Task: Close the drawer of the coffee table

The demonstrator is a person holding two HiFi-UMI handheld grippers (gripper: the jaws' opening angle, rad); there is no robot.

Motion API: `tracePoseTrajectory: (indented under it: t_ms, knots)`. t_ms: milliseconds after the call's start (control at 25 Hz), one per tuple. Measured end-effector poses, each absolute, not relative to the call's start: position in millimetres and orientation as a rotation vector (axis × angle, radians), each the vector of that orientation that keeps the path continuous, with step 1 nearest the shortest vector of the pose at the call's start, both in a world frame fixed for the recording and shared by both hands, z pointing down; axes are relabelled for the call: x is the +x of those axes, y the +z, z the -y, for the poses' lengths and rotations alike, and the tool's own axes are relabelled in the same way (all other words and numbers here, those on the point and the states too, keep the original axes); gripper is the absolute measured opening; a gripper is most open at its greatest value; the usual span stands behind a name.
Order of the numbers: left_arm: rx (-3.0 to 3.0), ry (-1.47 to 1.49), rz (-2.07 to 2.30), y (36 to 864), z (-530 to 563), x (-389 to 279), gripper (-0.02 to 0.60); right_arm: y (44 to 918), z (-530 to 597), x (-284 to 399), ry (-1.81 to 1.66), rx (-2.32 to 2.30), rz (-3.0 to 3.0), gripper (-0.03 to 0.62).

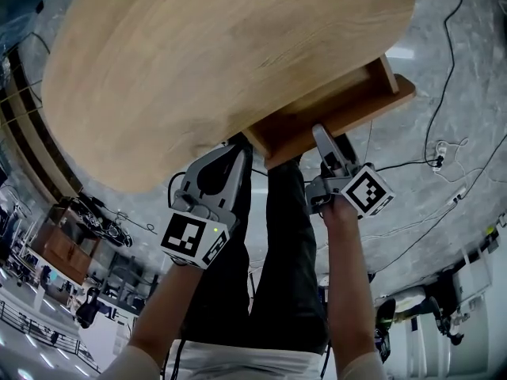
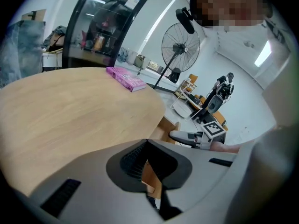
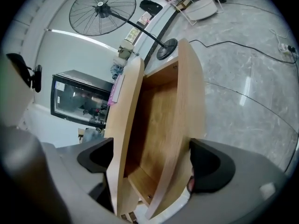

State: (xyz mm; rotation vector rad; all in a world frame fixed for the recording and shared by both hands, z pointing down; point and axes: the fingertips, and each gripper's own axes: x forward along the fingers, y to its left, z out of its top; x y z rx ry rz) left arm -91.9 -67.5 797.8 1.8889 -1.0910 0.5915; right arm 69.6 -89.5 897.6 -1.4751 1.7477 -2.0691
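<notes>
Closest in, the right gripper (image 3: 154, 162) stands wide, its two dark pads (image 3: 210, 167) set either side of the near end of the drawer (image 3: 159, 120). The front board sits just beside the right-hand pad, though whether they touch cannot be told. The drawer is pulled well out from under the coffee table (image 3: 124, 111), and its bare wooden inside shows. From the head view, this right gripper (image 1: 325, 145) reaches up against the drawer (image 1: 341, 105), which juts out past the round surface of the coffee table (image 1: 214, 62).

The left gripper (image 2: 147, 146) has its jaws drawn together at the tips and grips nothing (only a sliver of the drawer's wood shows through the gap lower down). In the head view the left gripper (image 1: 236, 150) points at the surface's edge, just beside the drawer's inner corner.

Further out, a pink box (image 2: 125, 78) lies on the far side of the surface, and a standing fan (image 2: 180, 43) rises beyond it. Black cables (image 1: 444, 54) trail over the grey marbled floor (image 1: 467, 117).
</notes>
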Motion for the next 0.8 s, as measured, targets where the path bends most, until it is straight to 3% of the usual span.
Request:
tracePoseTrajectory:
  t_ms: [800]
  knots:
    - [1.865, 0.579, 1.11, 808.6, 77.2, -104.3, 0.005, 895.7, 156.3, 5.1, -2.047, -1.276, -1.933, 0.508]
